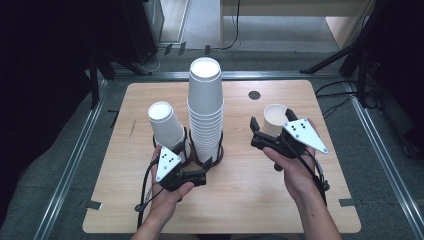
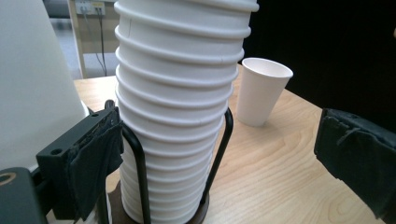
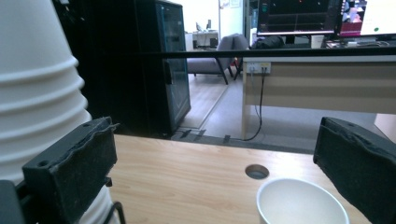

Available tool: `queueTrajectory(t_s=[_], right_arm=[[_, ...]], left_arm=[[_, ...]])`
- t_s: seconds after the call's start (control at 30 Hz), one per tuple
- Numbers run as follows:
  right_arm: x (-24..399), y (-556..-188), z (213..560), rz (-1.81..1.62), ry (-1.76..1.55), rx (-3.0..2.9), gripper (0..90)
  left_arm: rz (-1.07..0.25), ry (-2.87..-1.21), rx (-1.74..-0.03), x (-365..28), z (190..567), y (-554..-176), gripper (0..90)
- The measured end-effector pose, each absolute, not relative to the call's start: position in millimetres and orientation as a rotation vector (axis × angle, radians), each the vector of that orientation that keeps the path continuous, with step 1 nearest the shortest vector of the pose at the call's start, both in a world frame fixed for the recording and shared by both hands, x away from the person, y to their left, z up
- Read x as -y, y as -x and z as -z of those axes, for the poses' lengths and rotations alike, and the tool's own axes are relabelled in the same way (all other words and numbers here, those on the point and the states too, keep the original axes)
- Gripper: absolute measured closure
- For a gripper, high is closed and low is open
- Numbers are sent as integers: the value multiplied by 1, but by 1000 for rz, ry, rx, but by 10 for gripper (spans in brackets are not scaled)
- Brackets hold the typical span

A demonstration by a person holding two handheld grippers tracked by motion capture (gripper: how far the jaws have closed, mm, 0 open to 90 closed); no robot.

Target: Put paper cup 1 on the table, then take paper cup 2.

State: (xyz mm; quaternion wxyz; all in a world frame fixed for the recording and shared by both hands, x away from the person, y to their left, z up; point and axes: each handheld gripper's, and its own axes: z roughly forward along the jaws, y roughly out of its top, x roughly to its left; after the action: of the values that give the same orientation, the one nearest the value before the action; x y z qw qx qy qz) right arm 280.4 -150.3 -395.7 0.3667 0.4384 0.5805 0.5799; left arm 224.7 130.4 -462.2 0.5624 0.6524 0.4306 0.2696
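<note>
Centrally, ribbed paper cup stack, wire holder, seemingly matte wood table

Background, upper frame: grey floor; pale wooden desk with socket strip; dark cabinet; monitors.

Light wood table w/ black wire cup holder, single upright paper cup.

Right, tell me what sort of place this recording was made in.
Most likely an office or lab with a recording bench: a wooden table framed by metal rails, a desk with wall sockets and cables, monitors behind it, and a dark cabinet nearby.
</note>
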Motion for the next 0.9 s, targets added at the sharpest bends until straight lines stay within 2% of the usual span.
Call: queueTrajectory(t_s=[0.57,0.9], right_arm=[[118,-268,358,-1615,-1039,-1509,0],[88,-266,343,-1674,-958,-1562,0]], left_arm=[[-811,-1465,-1073,-114,453,-244,16],[-868,-1438,-1068,-106,454,-253,16]])
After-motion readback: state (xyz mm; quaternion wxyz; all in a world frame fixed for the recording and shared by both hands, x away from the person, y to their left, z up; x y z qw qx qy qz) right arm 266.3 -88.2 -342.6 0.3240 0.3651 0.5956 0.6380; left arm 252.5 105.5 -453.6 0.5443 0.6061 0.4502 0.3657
